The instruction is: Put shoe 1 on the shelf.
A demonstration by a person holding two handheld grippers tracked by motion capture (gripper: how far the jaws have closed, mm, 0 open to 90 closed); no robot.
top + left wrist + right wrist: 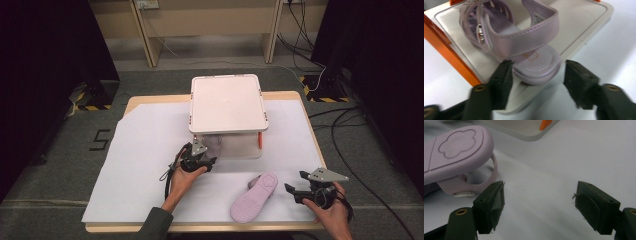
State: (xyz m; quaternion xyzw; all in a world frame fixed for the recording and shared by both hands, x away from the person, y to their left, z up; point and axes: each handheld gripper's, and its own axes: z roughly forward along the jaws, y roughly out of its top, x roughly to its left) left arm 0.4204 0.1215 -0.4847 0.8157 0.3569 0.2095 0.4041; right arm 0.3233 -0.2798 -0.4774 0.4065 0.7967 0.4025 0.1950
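Observation:
A lilac sandal (pixel 524 40) stands upright on the bottom tray (pixel 584 27) of a white two-level rack (pixel 227 102), heel toward me. My left gripper (pixel 539 75) is open, one jaw on each side of that heel, its left fingertip (pixel 505 72) close against the sole's edge. From above, this gripper (pixel 209 159) sits at the rack's front left, by the shaded sandal (pixel 216 144). A second lilac sandal (pixel 254 196) lies sole up on the paper. My right gripper (pixel 295 181) is open just to its right, holding nothing (pixel 539 197); the flower-embossed sole (pixel 456 152) lies left of its jaws.
White paper (pixel 145 165) covers the wooden table. The rack has orange posts (pixel 446 55) at its corners and a flat white top. Cables (pixel 350 150) run over the floor to the right of the table.

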